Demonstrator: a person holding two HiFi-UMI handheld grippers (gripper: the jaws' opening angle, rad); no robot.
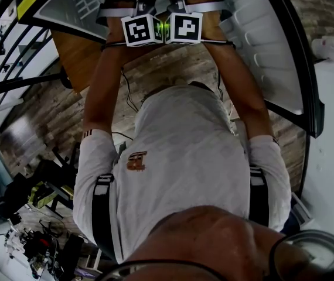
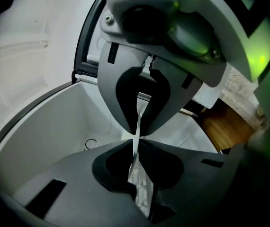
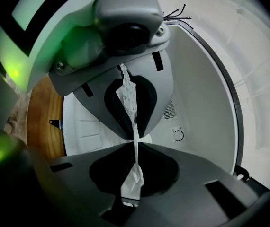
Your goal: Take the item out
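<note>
Both grippers reach into a white compartment (image 2: 45,141). A thin white ribbed panel (image 2: 143,193) shows edge-on between the jaws of my left gripper (image 2: 137,138), whose tips pinch it. In the right gripper view the same kind of thin white panel (image 3: 128,92) runs between the jaws of my right gripper (image 3: 136,141), which are also shut on it. In the head view only the two marker cubes show side by side, the left cube (image 1: 142,29) and the right cube (image 1: 184,28); the jaws themselves are hidden beyond them.
The compartment has smooth white walls, a small round mark (image 3: 178,135) and a vent grille (image 3: 169,110). Brown wood (image 2: 227,126) lies beside its opening. In the head view, cables and dark gear (image 1: 38,215) sit on the floor at lower left.
</note>
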